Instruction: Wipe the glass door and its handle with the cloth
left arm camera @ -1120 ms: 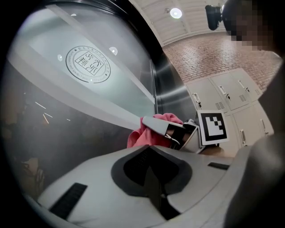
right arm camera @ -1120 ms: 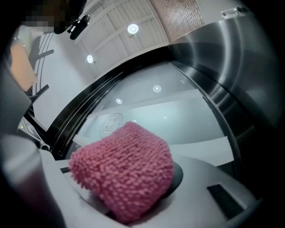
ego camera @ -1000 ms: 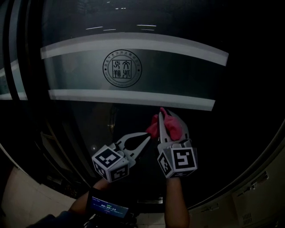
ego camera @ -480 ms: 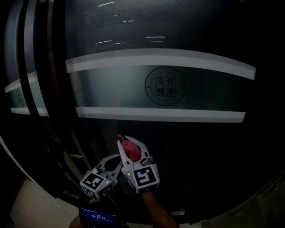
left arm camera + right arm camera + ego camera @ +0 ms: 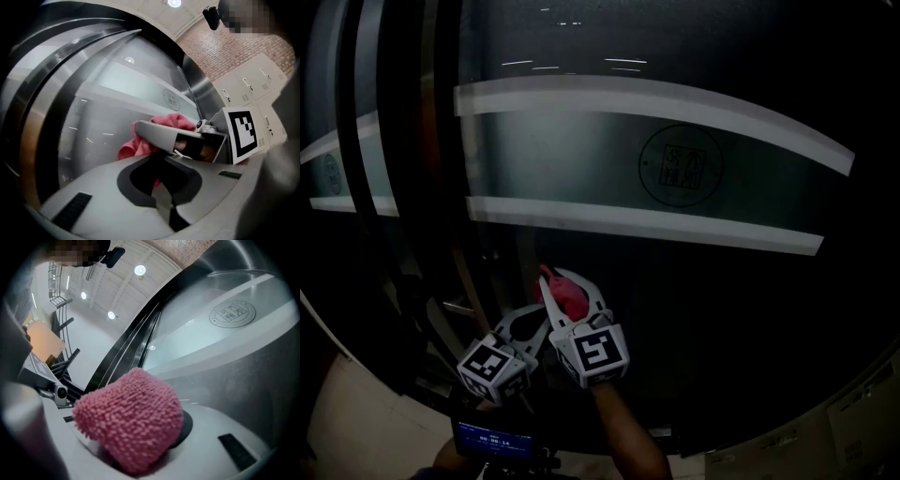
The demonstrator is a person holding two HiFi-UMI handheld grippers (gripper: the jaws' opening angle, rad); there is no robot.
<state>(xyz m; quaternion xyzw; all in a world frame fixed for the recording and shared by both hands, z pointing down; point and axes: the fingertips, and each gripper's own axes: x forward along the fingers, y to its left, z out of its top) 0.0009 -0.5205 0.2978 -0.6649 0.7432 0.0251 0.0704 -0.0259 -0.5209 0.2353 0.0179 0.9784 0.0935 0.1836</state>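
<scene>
The only things here that could hold anything are the pale lockers (image 5: 255, 86) seen at the right of my left gripper view; their doors are shut, so nothing inside shows. My right gripper (image 5: 565, 289) is clenched on the pink cloth (image 5: 571, 300), which bulges out between the jaws as a nubbly wad and fills the middle of the right gripper view. The cloth is up at the dark glass door (image 5: 694, 319), low on the pane, below the lower frosted stripe (image 5: 656, 223) and well left of the round seal (image 5: 680, 167) printed between the two stripes. I cannot tell whether the cloth is pressed onto the glass or just off it. My left gripper (image 5: 544, 319) sits just beside the right one, on its left and a little lower, jaws closed together with nothing in them; from its own view the right gripper's jaw and the cloth lie straight ahead, very near. Dark upright bars (image 5: 441, 150) run down the left side of the door, and I cannot make out which of them, if any, is the handle. The head view is very dim, the bottom of the door is cut off, and my wrist screen (image 5: 492, 439) is too small to read
</scene>
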